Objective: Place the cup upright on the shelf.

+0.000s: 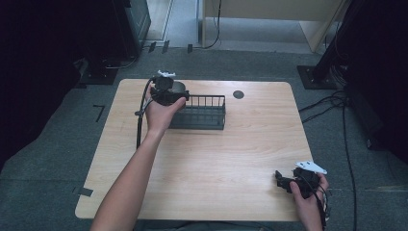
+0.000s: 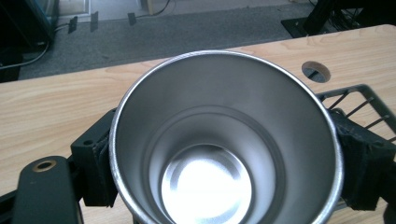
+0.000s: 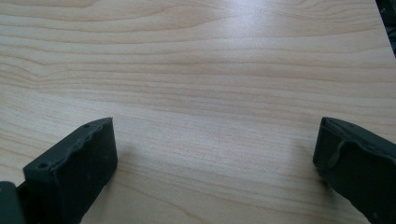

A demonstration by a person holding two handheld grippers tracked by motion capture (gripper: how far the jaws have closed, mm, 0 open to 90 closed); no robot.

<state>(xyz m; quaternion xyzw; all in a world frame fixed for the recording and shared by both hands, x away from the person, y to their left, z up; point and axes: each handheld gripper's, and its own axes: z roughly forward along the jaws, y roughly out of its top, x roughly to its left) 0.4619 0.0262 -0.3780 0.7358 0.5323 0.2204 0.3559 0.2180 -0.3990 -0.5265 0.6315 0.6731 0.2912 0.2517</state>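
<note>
Pale wooden table (image 1: 207,159): beside the black wire basket (image 1: 204,115), left gripper (image 2: 224,154) clamps a rigid, slippery-looking steel cup (image 2: 224,140) by its walls; right gripper (image 3: 215,158) rests nearer, jaws apart.

Open desk (image 1: 211,163) across the whole near half, bare between both hands. Blocked at the far left by the wire basket (image 1: 204,113), with a steel cup (image 2: 224,140) wedged between the left claw's (image 2: 224,154) jaws just beside it.

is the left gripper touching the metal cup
Touching. In the left gripper view, the left gripper has a black jaw pressed against each side of the metal cup, with no gap showing.
</note>
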